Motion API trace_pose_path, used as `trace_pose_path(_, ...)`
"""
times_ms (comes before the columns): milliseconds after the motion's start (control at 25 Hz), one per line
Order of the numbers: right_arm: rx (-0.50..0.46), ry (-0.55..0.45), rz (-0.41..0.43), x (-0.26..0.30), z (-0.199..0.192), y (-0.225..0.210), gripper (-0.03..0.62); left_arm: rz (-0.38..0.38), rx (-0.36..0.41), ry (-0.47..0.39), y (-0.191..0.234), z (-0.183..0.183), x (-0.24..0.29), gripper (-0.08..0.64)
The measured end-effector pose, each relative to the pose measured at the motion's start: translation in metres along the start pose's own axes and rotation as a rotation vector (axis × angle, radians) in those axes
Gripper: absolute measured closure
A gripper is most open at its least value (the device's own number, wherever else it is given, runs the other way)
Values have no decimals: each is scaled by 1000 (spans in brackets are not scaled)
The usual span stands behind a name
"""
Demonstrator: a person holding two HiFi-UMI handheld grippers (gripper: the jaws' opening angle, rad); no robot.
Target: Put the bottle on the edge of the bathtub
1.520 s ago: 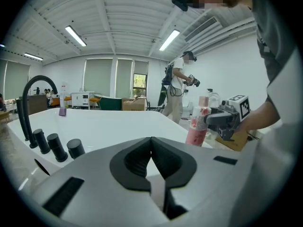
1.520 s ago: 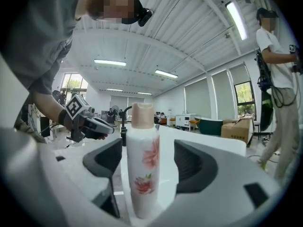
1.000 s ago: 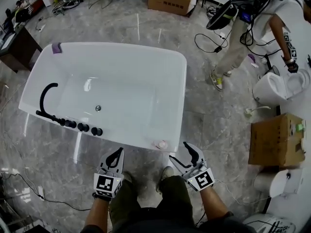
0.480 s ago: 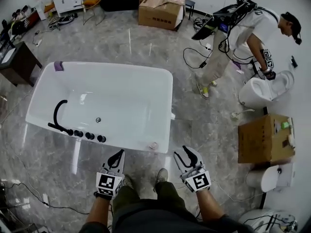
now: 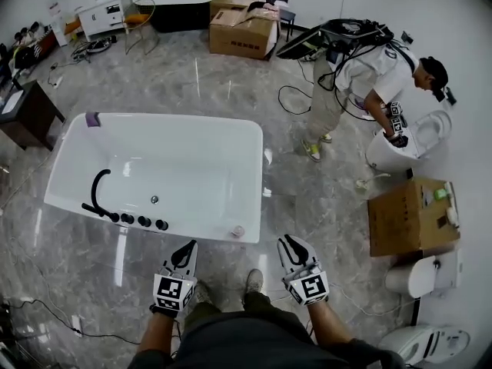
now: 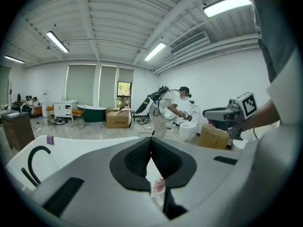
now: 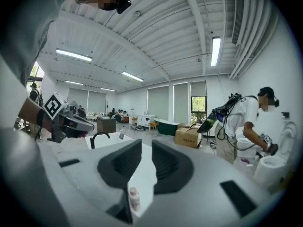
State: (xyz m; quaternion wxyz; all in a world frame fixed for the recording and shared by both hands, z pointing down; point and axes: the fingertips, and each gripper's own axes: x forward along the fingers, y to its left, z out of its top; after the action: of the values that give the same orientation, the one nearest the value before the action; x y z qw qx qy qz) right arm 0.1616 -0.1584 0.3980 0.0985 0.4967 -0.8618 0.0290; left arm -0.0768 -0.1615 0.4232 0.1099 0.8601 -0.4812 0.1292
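I can read no words, brands or numbers anywhere. The nearest thing to print is the black-and-white square markers on the left cube [image 5: 171, 291] and the right cube [image 5: 310, 286], and those are patterns, not letters. The box [image 5: 405, 215] to the right of the tub [image 5: 177, 160] carries small coloured labels, too small for me to read.

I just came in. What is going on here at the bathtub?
A person holds a gripper in each hand before the white bathtub. The bottle stands on its near edge, touched by neither. The left gripper is shut and empty; the right gripper, also empty, has just been closing its jaws, with a small gap left.
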Motion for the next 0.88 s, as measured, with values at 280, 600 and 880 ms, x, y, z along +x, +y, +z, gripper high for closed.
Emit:
trace_pose_path(280, 6, -7, -28, -9, 6, -3, 589, -9, 12, -11, -8, 7, -4, 558)
trace_pose_path(600, 5, 1, -51, -9, 13, -7, 592, -22, 23, -13, -12, 14, -7, 560)
trace_pose_path(880, 5, -1, -38, -8, 13, -10, 592, -24, 26, -12, -19, 16, -3, 558)
